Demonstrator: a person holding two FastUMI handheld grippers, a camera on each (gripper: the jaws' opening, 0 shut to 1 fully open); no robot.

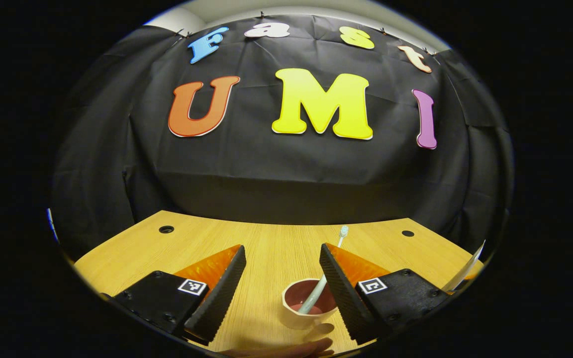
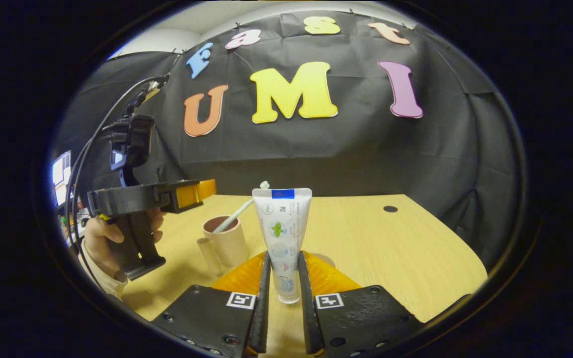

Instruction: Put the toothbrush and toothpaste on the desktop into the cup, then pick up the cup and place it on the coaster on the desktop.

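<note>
A beige cup (image 1: 302, 311) with a dark red inside stands on the wooden desktop (image 1: 276, 238), below and between the fingers of my left gripper (image 1: 282, 258), which is open and empty. A pale toothbrush (image 1: 327, 268) leans in the cup, head up. In the right gripper view the cup (image 2: 227, 243) with the toothbrush (image 2: 239, 209) stands left of centre. My right gripper (image 2: 283, 258) is shut on a white toothpaste tube (image 2: 281, 223), held upright above the desk. A hand holds my left gripper (image 2: 199, 191) above and left of the cup.
Two round cable holes (image 1: 166, 229) (image 1: 408, 233) sit near the desk's back edge. A pale round edge (image 2: 325, 258) shows on the desk behind my right gripper's finger; I cannot tell what it is. Bare wood (image 2: 391, 248) lies to the right.
</note>
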